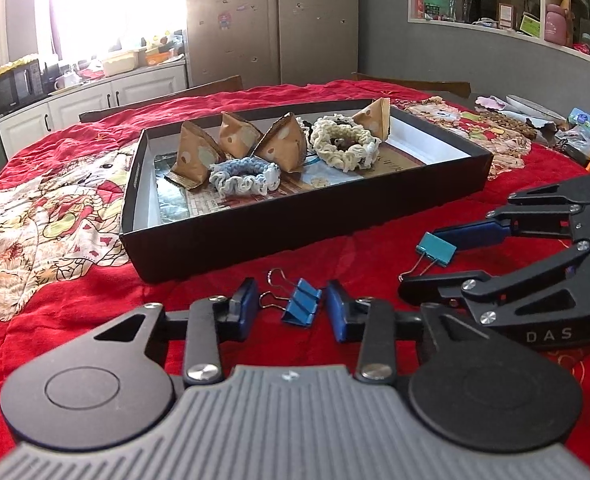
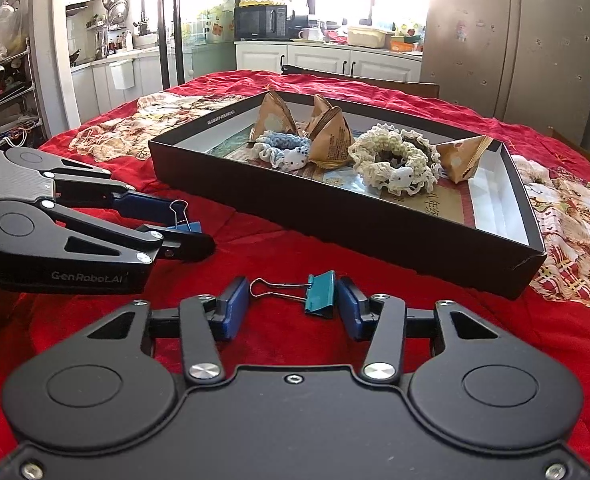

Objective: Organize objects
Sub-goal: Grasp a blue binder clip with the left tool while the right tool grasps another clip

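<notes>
Left gripper [image 1: 287, 306] low over the red quilt [image 1: 95, 300], jaws apart around a blue binder clip [image 1: 301, 302] lying between them, pads not clearly pressing it; its body sits nearer the right pad, wire handles pointing left and away, long axis roughly across the jaws. Right gripper [image 2: 293, 300], jaws likewise apart around a teal binder clip [image 2: 321, 294], body just beside the right pad, handles pointing left. Behind both, black shallow box [image 1: 255, 236] holding brown triangular packets [image 1: 193, 158] and crochet scrunchies [image 1: 243, 178].

Blue clip [image 1: 301, 303] and teal clip [image 2: 321, 295] lie beside the black tray [image 1: 255, 228].
</notes>
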A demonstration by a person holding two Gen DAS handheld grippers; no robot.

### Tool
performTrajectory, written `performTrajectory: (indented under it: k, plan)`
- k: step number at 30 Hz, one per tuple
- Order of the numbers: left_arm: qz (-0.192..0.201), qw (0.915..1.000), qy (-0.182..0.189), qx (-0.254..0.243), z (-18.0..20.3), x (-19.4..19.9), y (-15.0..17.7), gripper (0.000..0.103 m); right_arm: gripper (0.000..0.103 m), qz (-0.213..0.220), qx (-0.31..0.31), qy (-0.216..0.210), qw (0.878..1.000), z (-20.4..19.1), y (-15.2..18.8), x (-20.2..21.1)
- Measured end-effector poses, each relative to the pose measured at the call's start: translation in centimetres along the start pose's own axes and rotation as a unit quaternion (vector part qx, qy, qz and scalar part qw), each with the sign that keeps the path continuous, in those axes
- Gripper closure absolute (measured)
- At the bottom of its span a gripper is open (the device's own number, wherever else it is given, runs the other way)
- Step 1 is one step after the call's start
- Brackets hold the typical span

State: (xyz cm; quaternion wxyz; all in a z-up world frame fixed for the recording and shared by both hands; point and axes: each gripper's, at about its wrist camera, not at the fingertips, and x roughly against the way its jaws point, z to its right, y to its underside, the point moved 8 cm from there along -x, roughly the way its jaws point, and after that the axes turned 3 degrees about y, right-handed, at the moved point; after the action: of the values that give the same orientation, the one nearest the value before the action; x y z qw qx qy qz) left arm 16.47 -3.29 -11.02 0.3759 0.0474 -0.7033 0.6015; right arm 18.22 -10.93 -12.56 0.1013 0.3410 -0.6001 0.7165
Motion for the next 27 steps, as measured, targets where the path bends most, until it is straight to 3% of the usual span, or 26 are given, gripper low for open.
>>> performTrajectory:
  k: [27]
  plan:
    - [0.022,0.9998,-0.001,0.001,0.3,1.7,-0.8,0.065,0.057,0.027,-0.008,-0.004,1.000,0.1,-0.9,1.7]
